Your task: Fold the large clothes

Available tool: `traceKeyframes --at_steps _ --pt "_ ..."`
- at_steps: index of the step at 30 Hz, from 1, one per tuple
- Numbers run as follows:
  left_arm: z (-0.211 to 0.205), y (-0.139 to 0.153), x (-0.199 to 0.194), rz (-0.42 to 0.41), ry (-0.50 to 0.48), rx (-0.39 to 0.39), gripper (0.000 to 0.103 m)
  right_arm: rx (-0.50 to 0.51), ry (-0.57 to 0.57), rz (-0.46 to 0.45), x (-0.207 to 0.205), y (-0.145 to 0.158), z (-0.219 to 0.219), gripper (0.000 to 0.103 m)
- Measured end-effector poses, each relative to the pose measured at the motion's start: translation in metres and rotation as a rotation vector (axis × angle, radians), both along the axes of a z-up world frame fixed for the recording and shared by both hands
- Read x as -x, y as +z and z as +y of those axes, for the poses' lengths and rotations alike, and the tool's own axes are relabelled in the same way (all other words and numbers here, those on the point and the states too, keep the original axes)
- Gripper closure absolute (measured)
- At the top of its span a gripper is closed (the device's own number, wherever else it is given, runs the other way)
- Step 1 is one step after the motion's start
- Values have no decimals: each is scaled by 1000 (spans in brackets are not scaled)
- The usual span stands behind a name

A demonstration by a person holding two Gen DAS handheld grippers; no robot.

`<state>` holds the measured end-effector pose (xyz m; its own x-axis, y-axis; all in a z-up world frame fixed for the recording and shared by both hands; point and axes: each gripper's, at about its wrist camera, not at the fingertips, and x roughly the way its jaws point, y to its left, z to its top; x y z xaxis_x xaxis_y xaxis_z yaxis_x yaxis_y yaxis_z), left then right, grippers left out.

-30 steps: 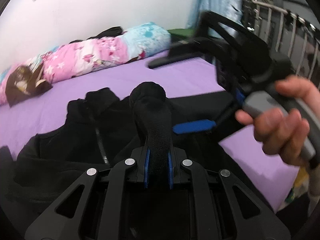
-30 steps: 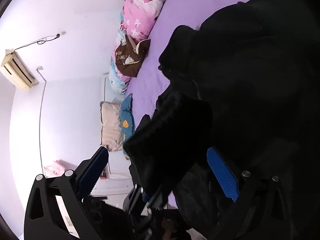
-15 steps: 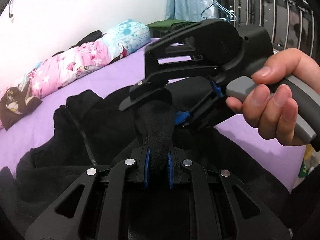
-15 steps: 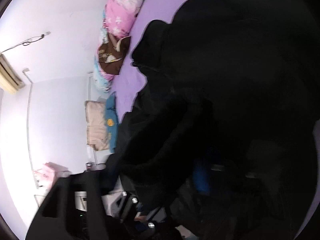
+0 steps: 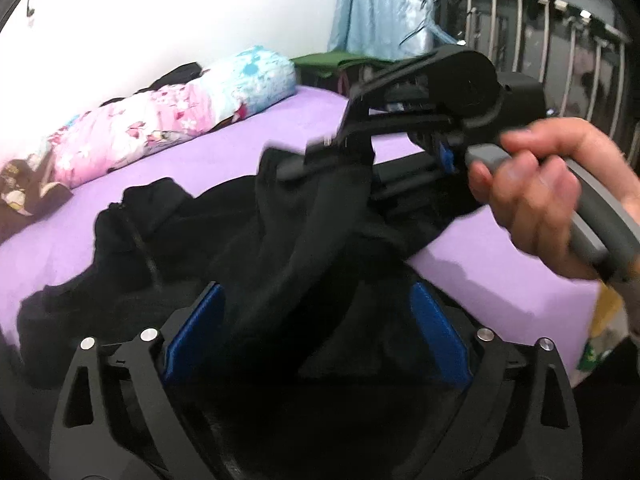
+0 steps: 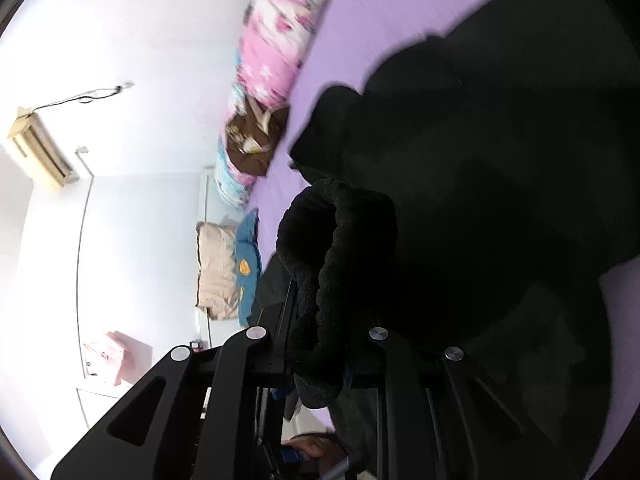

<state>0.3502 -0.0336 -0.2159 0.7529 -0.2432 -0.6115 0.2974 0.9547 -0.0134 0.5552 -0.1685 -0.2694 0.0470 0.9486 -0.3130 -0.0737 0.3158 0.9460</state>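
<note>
A large black fleece garment (image 5: 208,232) lies crumpled on a purple bed (image 5: 192,168). My left gripper (image 5: 316,332) is open, its blue pads (image 5: 192,332) wide apart, with a fold of the black fabric passing loosely between them. My right gripper (image 5: 320,160), seen in the left wrist view held by a hand, is shut on a thick fold of the garment and lifts it. In the right wrist view the right gripper (image 6: 320,344) clamps that fleece fold (image 6: 340,248), and the rest of the garment (image 6: 500,140) spreads over the bed (image 6: 400,12).
A rolled pink and blue floral quilt (image 5: 168,120) lies along the white wall at the bed's far side, also in the right wrist view (image 6: 276,40). A blue curtain (image 5: 380,8) and metal railing (image 5: 560,52) stand beyond. Pillows (image 6: 228,268) are at the bed's head. The bed edge (image 5: 552,320) is right.
My left gripper has opened and let go of the fold it held. My right gripper came in over that fold, shut on it and lifts it.
</note>
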Motion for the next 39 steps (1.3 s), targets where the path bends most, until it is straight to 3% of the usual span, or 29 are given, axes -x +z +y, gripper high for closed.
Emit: traceKeyframes --at_steps 3,6,13,17,20,23,31,35,39 --pt "20 -2 7 19 36 63 10 -17 -10 -85 -1 18 -6 87" --pt "52 -4 14 34 105 143 8 47 -17 -105 -4 17 -12 87" --pt "142 -17 13 78 330 164 7 179 -28 5 -10 -47 -32 87" --pt "198 -19 16 69 461 238 7 158 -45 68 -12 -86 -38 87" --pt "224 -25 16 68 506 257 7 173 -55 71 -12 -96 -45 86" --pt "229 -46 13 127 525 152 7 182 -65 101 -3 -97 -53 84" --pt "215 -95 6 250 553 -145 8 331 -28 119 4 -96 -58 73" --pt "219 -101 8 254 579 -140 7 434 1 107 10 -95 -61 72" --pt "224 -103 10 284 595 -133 10 487 17 91 13 -85 -59 63"
